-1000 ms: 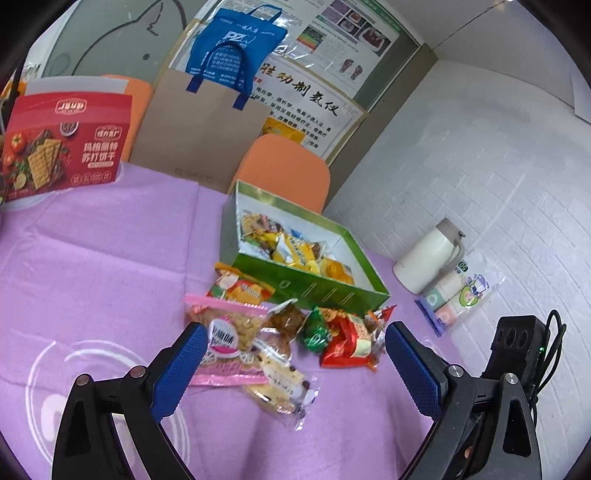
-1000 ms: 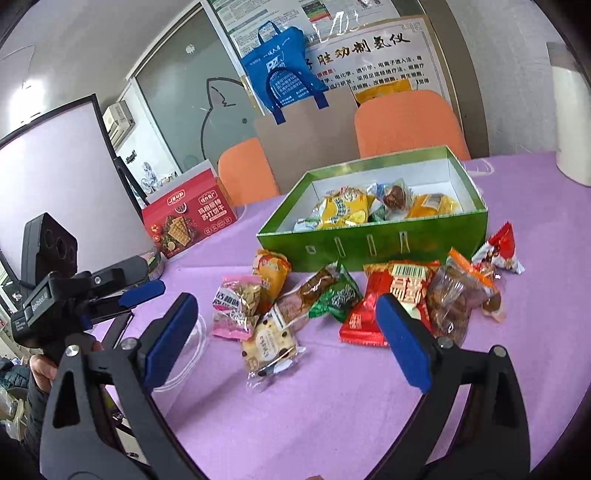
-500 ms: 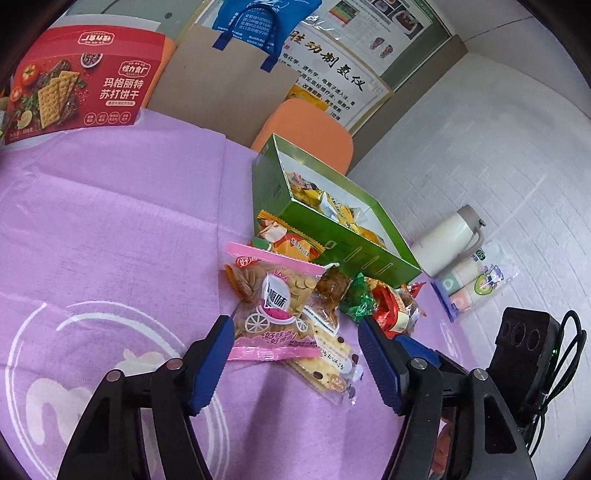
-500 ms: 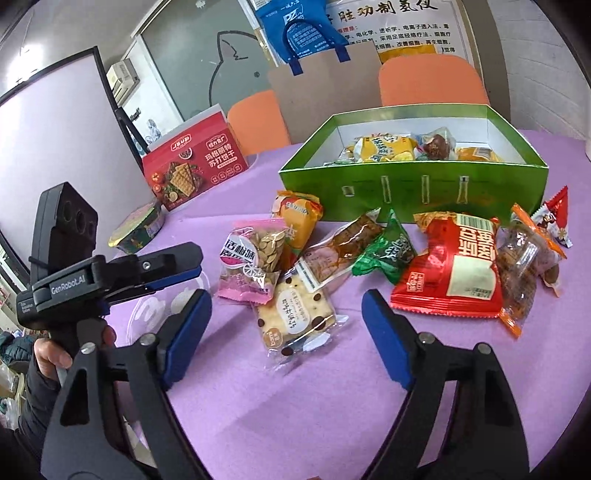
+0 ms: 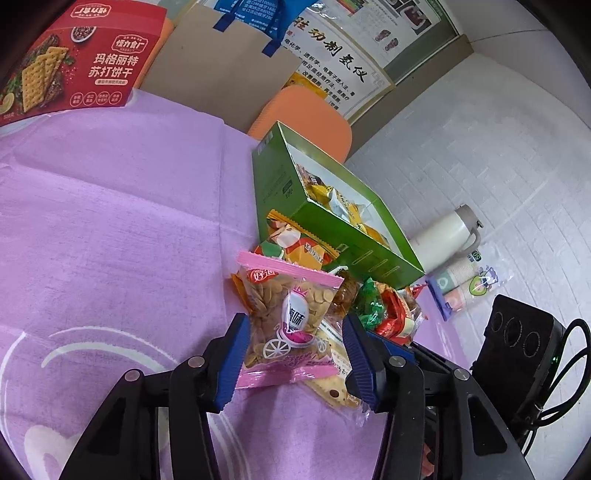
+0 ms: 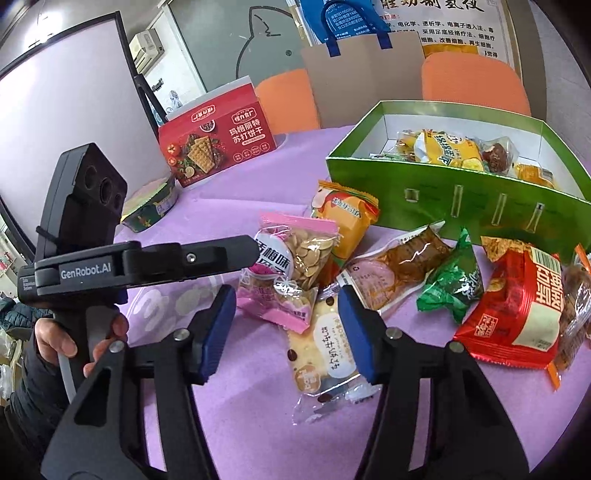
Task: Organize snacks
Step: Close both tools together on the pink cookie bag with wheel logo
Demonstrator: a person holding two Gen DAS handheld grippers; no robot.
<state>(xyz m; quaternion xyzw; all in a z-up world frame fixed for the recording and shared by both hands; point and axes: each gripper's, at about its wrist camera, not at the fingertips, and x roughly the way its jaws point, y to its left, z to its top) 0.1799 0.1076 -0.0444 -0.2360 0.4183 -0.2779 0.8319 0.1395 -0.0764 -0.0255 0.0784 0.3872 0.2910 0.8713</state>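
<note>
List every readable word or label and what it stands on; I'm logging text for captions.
"GenRobot.AI": left gripper body.
"玛格丽特 苏打饼干": red cracker box.
"话梅味": pink seed packet.
"50": sleeve of paper cups.
Wall poster headline is partly legible; its small print, the blue bag print and the other wrappers are too blurred or small to read.

Two close wrist views, both over the snack pile [image 5: 325,314].

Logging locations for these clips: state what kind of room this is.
Probably an office or meeting room, not a home kitchen: a large dark-framed screen on a stand, printed notice posters on the wall, and orange chairs around a purple-clothed table.
</note>
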